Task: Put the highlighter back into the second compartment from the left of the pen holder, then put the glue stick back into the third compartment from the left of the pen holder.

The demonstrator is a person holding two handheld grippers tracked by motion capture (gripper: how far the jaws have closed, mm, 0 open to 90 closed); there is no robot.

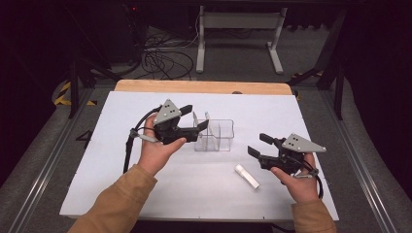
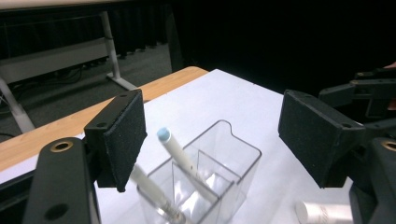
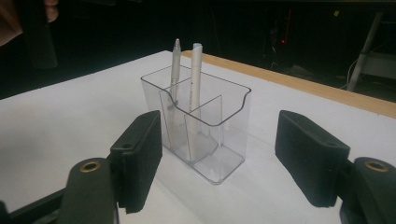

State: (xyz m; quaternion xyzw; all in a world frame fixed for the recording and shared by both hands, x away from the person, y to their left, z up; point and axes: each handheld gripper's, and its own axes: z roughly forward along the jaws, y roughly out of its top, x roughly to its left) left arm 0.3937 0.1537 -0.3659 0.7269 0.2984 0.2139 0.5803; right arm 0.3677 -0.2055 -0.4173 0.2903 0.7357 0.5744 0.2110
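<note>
A clear plastic organizer [image 1: 219,137] with inner dividers stands mid-table. Two pens lean in its left compartments: a silver one [image 3: 175,60] and a white one [image 3: 196,70]. My left gripper [image 1: 197,117] hovers open just above the organizer's left end. In the left gripper view, the pens rise between its pads [image 2: 122,140], the white pen's pale blue tip [image 2: 163,135] uppermost. A short white tube [image 1: 247,175] lies flat on the table in front of the organizer. To its right, my right gripper [image 1: 256,144] is open and holds nothing, its jaws facing the organizer [image 3: 205,126].
The white mat [image 1: 121,174] covers a wooden table whose far edge [image 1: 204,86] shows bare. Beyond it are a white table frame [image 1: 238,34] and loose cables [image 1: 165,60] on the floor. Metal rails [image 1: 48,160] run along both sides.
</note>
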